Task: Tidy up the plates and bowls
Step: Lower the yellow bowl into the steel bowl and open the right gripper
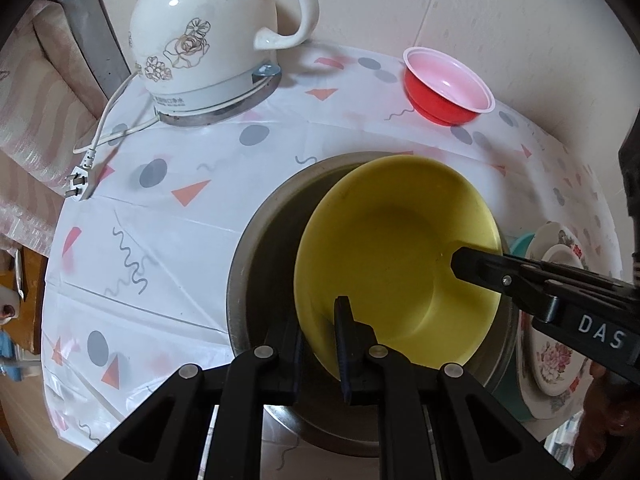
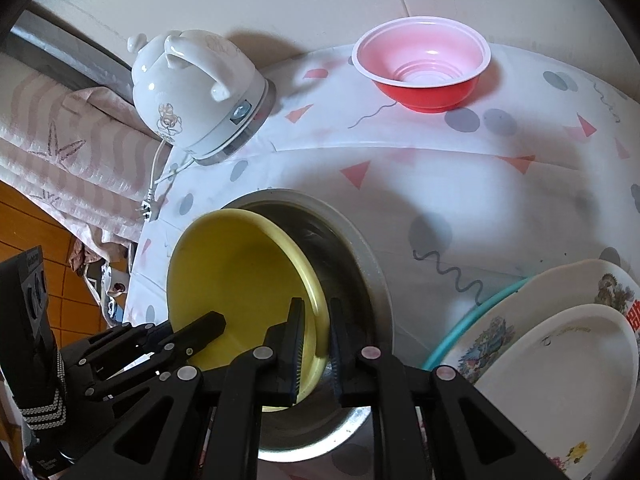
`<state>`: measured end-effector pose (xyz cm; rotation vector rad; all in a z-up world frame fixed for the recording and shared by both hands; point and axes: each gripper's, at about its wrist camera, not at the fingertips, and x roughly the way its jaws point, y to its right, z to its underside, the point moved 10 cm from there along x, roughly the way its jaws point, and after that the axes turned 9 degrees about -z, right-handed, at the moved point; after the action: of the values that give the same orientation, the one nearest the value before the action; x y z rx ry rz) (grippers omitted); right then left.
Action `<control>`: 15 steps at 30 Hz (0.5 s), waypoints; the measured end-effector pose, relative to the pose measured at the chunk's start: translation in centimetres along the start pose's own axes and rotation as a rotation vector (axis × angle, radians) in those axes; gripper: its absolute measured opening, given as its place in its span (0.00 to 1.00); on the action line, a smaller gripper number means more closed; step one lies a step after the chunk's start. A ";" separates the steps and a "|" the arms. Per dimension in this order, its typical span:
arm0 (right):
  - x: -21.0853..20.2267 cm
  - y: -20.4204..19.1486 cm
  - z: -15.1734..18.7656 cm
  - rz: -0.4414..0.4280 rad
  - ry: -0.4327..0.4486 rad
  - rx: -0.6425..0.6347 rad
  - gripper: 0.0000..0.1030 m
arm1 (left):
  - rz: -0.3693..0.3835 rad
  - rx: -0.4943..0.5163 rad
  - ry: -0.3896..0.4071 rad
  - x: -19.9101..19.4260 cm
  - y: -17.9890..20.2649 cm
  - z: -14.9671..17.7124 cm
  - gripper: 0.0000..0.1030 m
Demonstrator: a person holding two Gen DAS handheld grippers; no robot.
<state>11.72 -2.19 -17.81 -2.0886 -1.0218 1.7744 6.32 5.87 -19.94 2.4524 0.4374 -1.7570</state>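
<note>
Yellow bowl point(image 1: 400, 264) tilted inside the steel basin point(image 1: 260, 264), which stands on the table point(image 1: 160, 240) near its front edge. Both grippers straddle the bowl's rim from opposite sides. Left gripper point(image 1: 320, 344): jaws narrow, one finger inside and one outside the near wall; firm contact cannot be told. Right gripper point(image 2: 316, 340): likewise narrow about the rim, a thin gap showing at the outer finger point(image 2: 338, 344). The bowl leans with its raised edge toward the kettle point(image 1: 208, 40) side, so seating it flat appears to turn on lowering that edge. Red bowl point(image 2: 422, 68) sits well apart at the table's far edge; plates point(image 2: 540, 340) are stacked in a teal tub point(image 2: 460, 320) just beside the basin on the right.
</note>
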 end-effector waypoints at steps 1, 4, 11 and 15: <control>0.0 0.0 0.0 0.004 -0.003 -0.002 0.13 | 0.000 0.001 -0.002 0.0 0.0 0.1 0.15; 0.2 0.0 0.2 0.021 -0.016 -0.009 0.13 | -0.005 0.011 -0.012 0.4 0.2 0.3 0.15; 0.5 0.1 0.3 0.037 -0.031 -0.008 0.16 | -0.028 0.033 -0.021 1.1 0.4 0.3 0.17; 0.6 0.0 0.2 0.053 -0.034 -0.021 0.19 | -0.030 0.030 -0.031 1.6 0.3 0.4 0.17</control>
<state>11.50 -1.86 -18.33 -2.1247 -1.0068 1.8377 6.53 5.81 -21.57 2.4472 0.4501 -1.8242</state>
